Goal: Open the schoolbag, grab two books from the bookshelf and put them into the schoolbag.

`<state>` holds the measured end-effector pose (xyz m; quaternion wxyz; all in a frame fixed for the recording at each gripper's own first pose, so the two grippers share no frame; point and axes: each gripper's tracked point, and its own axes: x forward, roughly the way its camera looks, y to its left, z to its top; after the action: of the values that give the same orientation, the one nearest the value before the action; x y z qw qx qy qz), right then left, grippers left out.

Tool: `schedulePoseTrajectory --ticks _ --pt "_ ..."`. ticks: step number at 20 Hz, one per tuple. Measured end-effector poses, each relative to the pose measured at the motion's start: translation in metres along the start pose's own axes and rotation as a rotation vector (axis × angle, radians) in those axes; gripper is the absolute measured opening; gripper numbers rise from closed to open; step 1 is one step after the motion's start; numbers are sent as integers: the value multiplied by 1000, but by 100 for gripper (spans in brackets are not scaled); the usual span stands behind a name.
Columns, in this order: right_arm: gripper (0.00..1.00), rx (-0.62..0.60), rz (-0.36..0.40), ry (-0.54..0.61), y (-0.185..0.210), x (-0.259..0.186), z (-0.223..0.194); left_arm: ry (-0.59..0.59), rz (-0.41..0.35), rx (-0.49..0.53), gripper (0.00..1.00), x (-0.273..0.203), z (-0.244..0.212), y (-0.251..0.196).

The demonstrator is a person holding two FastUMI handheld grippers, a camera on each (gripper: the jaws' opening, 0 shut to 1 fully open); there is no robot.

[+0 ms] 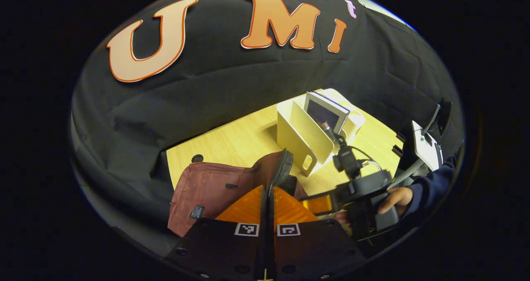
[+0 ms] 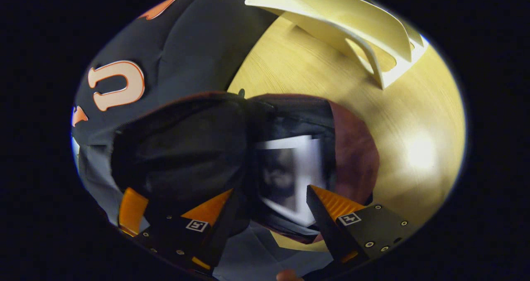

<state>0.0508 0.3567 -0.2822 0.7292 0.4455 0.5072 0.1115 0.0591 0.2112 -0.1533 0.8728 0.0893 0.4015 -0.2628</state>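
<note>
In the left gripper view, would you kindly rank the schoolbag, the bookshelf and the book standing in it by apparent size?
1. Schoolbag, though it lies nearest the camera and the left gripper hides part of it.
2. Bookshelf, not far behind.
3. Book, clearly smallest.

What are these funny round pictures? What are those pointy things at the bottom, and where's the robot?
There's no robot. A person holds a two-finger gripper in each hand, and each gripper carries a camera. In the left gripper view, the left gripper is shut and seems to pinch the edge of the maroon schoolbag on the wooden table. Behind it, a white bookshelf holds a standing book. The right gripper view looks into the open bag: the right gripper is open, and a blurry second book lies inside.
</note>
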Motion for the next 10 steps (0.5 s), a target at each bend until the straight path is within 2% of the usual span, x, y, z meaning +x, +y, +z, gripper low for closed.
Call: schedulePoseTrajectory --ticks 5,10 --pt "97 -65 -23 -109 -6 -45 48 -2 2 -18 2 2 -1 -5" --pt "97 -114 -99 -173 -30 -94 78 2 -6 -30 2 6 -6 -9"
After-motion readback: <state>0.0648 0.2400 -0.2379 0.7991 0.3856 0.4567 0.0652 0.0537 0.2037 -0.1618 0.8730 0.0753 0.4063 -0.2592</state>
